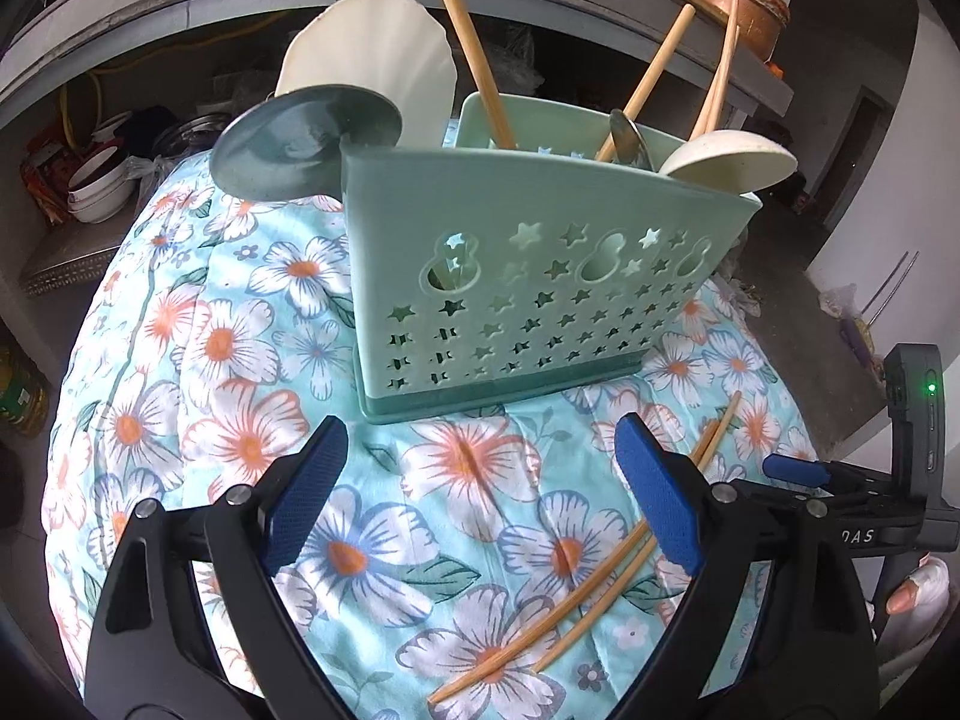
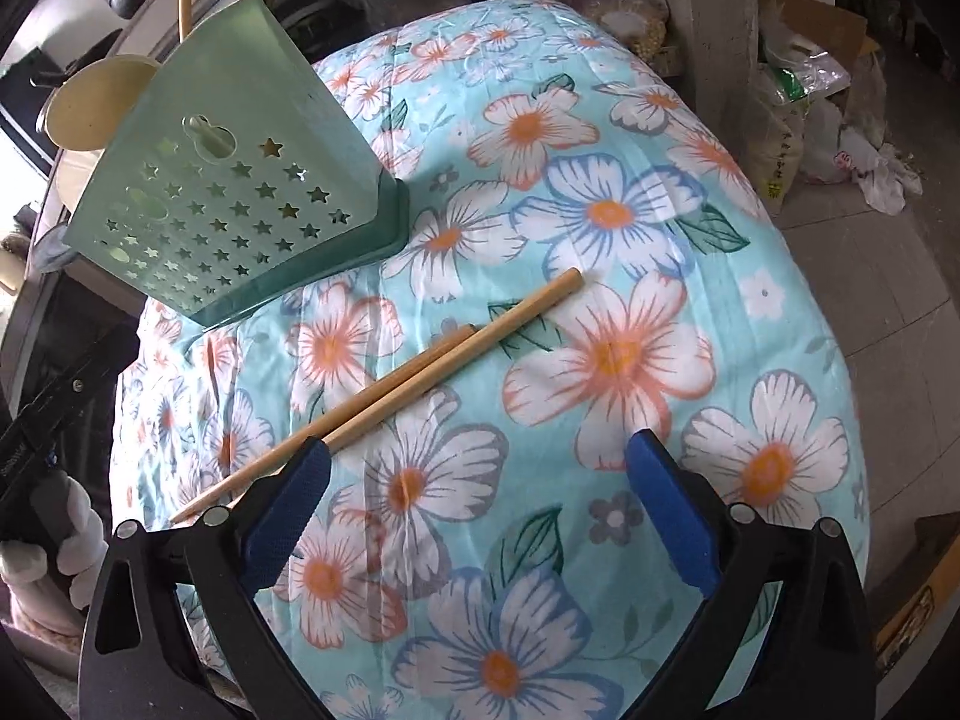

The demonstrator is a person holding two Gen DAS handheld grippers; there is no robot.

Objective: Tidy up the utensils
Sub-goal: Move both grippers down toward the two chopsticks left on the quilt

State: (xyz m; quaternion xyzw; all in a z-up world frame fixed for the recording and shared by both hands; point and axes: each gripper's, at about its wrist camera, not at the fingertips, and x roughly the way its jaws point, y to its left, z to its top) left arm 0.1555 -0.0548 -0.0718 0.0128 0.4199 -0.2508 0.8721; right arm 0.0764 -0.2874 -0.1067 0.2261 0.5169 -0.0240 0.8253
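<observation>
Chopsticks (image 2: 384,384) | lie just ahead-left of right gripper (image 2: 480,516), long axis diagonal | jaws spread wide, empty | left gripper (image 1: 480,492) likewise spread.

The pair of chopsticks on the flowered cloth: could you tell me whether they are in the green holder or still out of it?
Out. The chopsticks lie flat on the cloth, in front of the holder.
</observation>
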